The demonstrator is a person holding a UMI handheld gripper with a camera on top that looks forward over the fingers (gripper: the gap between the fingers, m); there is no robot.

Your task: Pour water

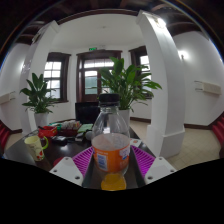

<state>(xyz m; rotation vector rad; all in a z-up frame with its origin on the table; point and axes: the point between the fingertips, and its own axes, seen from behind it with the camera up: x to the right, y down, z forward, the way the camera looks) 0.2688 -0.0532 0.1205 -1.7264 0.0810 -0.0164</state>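
Bottle (111, 148) of clear plastic, holding orange liquid in its lower part, stands upright in the lower centre of the frame, between the two fingers of the gripper (111, 166). Purple pads (83, 158) on the inner faces of the fingers sit against each side of the bottle, so the fingers appear to be pinching it around its middle. A grip at that height would likely keep the bottle balanced and leave its neck free to tip for pouring. Its base is hidden, so whether it rests on the desk (20, 150) or is lifted cannot be told. To the lower left, a pale mug (36, 146) with a handle sits on the dark desk, well apart from the bottle; it looks like the probable target for the pour. Just behind the mug lie a few red and green objects too small to identify. Two leafy potted plants stand further back, one at left (38, 97) and one behind the bottle (127, 82), before windows (97, 75) in a pale room.
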